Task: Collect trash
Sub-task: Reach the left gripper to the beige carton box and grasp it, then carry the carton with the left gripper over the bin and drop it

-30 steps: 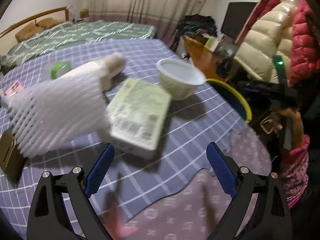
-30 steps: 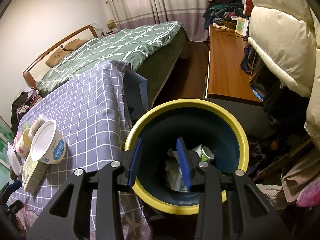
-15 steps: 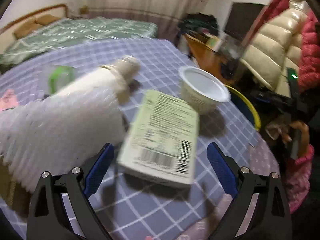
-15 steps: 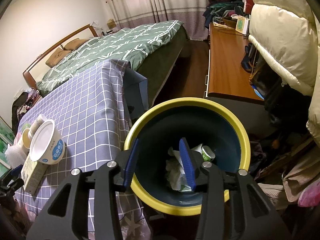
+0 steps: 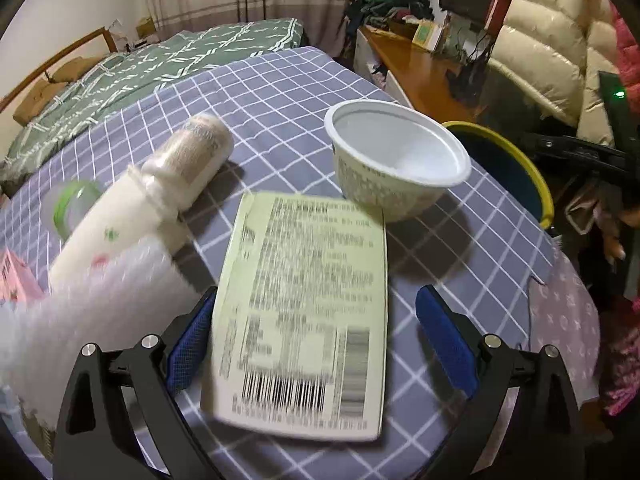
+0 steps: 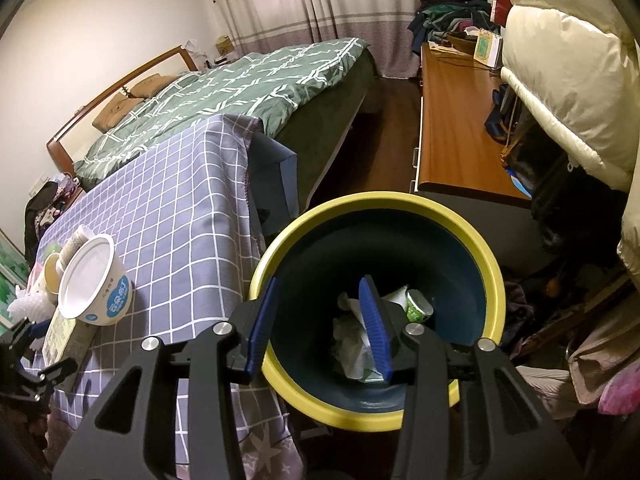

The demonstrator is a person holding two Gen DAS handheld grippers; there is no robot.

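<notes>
On the counter [image 5: 280, 92], covered with a checked purple cloth, lay 1 flat pale-green carton [image 5: 304, 312] printed with text and a barcode. The left gripper [image 5: 312, 344] stood over it with its 2 blue pads wide apart, 1 on each side of the carton's near end; the left pad sat right at the carton's edge and the right pad was clear of it, so nothing was gripped. Just beyond the carton stood 1 empty white cup [image 5: 396, 164], upright. To the left lay 1 white bottle [image 5: 160, 196] on its side, with 1 piece of white foam netting [image 5: 80, 316] near it and 1 pink packet [image 5: 16, 276] at the far left edge.

Off the counter's right side stood 1 round bin [image 6: 496, 276] with a yellow rim and a dark blue inside. It held crumpled white paper [image 6: 352, 340] and 1 small green-labelled container [image 6: 418, 306]. The right gripper [image 6: 322, 328] hung above the bin's mouth, its jaws part-way open after just widening a little, with nothing between them.
</notes>
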